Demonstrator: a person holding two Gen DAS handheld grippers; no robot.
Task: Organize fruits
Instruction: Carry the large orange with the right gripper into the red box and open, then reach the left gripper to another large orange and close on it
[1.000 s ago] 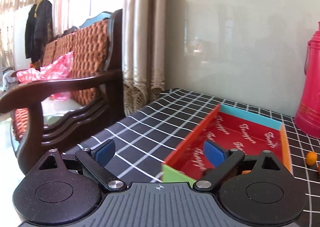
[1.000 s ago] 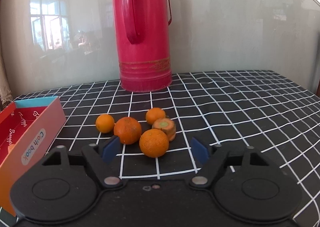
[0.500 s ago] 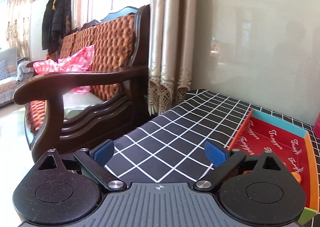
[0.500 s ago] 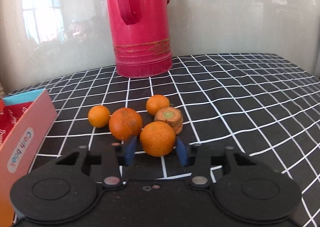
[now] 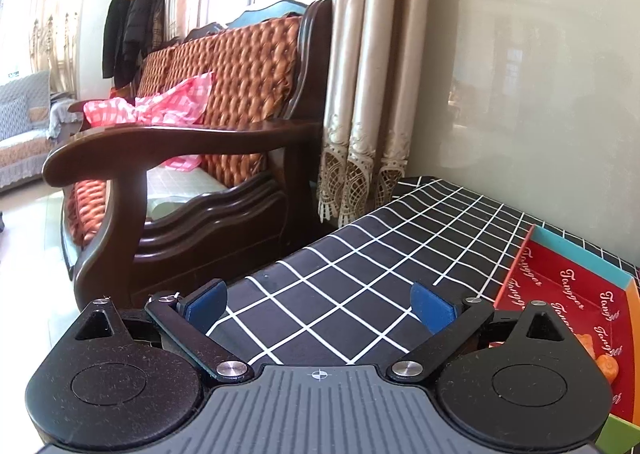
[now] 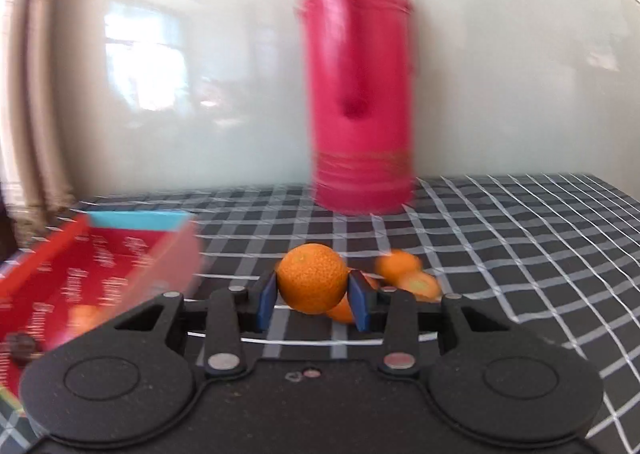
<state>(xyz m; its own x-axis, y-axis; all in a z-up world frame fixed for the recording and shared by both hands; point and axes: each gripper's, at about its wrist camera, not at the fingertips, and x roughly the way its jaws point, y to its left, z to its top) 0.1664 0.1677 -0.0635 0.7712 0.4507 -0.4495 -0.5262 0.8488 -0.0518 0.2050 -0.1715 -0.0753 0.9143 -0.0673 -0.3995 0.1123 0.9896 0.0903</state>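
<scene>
The right gripper (image 6: 312, 300) was clamped on an orange (image 6: 313, 278), its blue pads (image 6: 267, 304) pressed to either side of the fruit, the jaws having just closed in on it; the orange sat between the fingertips, raised clear of the cloth. Just behind it and to its right lay the remaining oranges (image 6: 400, 264), blurred and partly hidden by the held fruit and the right pad, so their number could not be told. Farther back stood a tall red thermos flask (image 6: 360, 94), upright on the table near the wall. To the left lay a shallow red cardboard tray (image 6: 100, 250) with a turquoise end wall; one blurred orange shape and a small dark lump lay in its near end.

The left gripper (image 5: 320, 306) hung with its jaws spread wide and nothing between them, over bare cloth; the same red tray (image 5: 568, 290) lay at its right, with a piece of orange fruit (image 5: 606, 366) showing past the gripper's body.

The table wore a black tablecloth with a white grid (image 5: 360, 278); a pale glossy wall (image 5: 520, 94) ran behind it. Beside the table hung a beige lace-edged curtain (image 5: 360, 94); past it stood a dark wooden sofa (image 5: 180, 142) with quilted orange cushions and a pink checked cloth (image 5: 160, 106) on it; a dark coat (image 5: 132, 22) hung farther off.
</scene>
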